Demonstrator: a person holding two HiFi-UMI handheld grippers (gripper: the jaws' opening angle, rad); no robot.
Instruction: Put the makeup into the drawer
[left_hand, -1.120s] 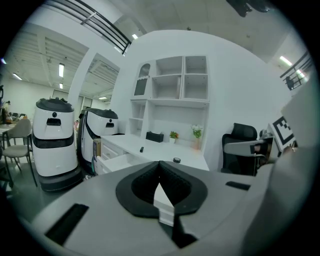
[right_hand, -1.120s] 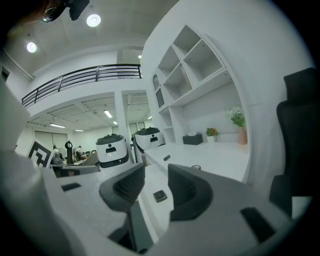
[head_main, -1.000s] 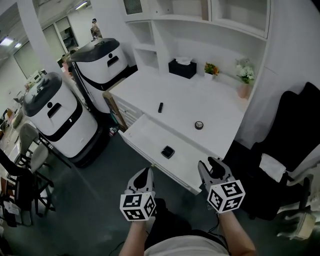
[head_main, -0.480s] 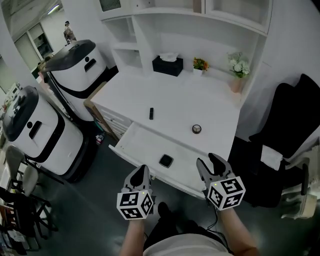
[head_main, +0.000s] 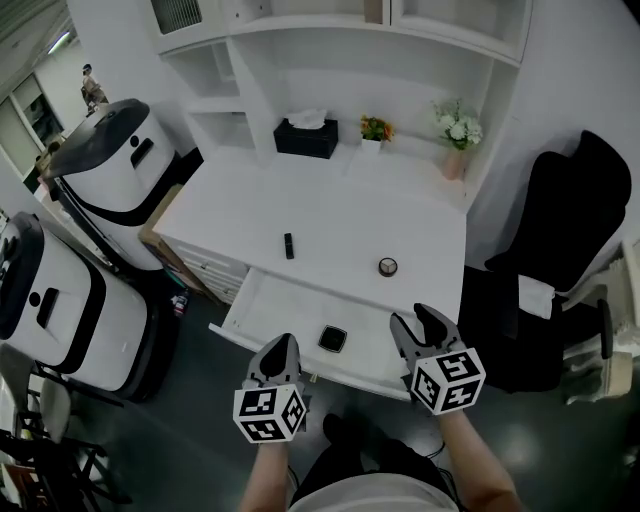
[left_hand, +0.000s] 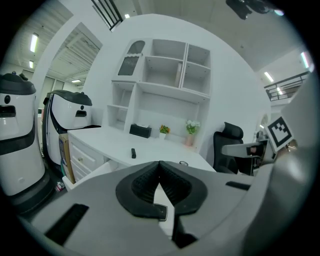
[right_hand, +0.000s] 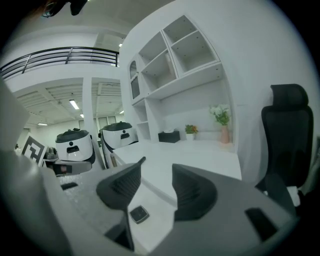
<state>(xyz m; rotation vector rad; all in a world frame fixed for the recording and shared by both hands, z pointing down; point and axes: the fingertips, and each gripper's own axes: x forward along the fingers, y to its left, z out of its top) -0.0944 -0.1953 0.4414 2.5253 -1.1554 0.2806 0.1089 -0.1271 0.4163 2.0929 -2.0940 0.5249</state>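
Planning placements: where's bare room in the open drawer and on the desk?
Drawer: bare left of the black compact and behind it. Desk: wide bare middle between the black stick, round item and back row. Crowded only along the back: tissue box, potted plant, vase.

1. A black tissue box (head_main: 306, 136) stands at the back of the white desk (head_main: 400, 215), at 11 o'clock from the desk's middle, with a white tissue poking out.
2. A small potted plant (head_main: 374, 130) with orange flowers stands near it, at 12 o'clock.
3. A pink vase of white flowers (head_main: 455, 145) stands in the back corner, at 1 o'clock.
4. White open shelves (head_main: 330, 50) rise above the desk's back edge.
5. A black office chair (head_main: 565, 230) stands at 3 o'clock, with a white cloth (head_main: 535, 298) on it.
6. A white, black-topped machine (head_main: 105, 175) stands on the dark floor at 9 o'clock, and a second machine (head_main: 40, 310) like it at 8 o'clock.
7. A wooden board (head_main: 158, 218) stands against the desk's side, by the first machine.
8. A person (head_main: 92, 85) stands far off at 10 o'clock.
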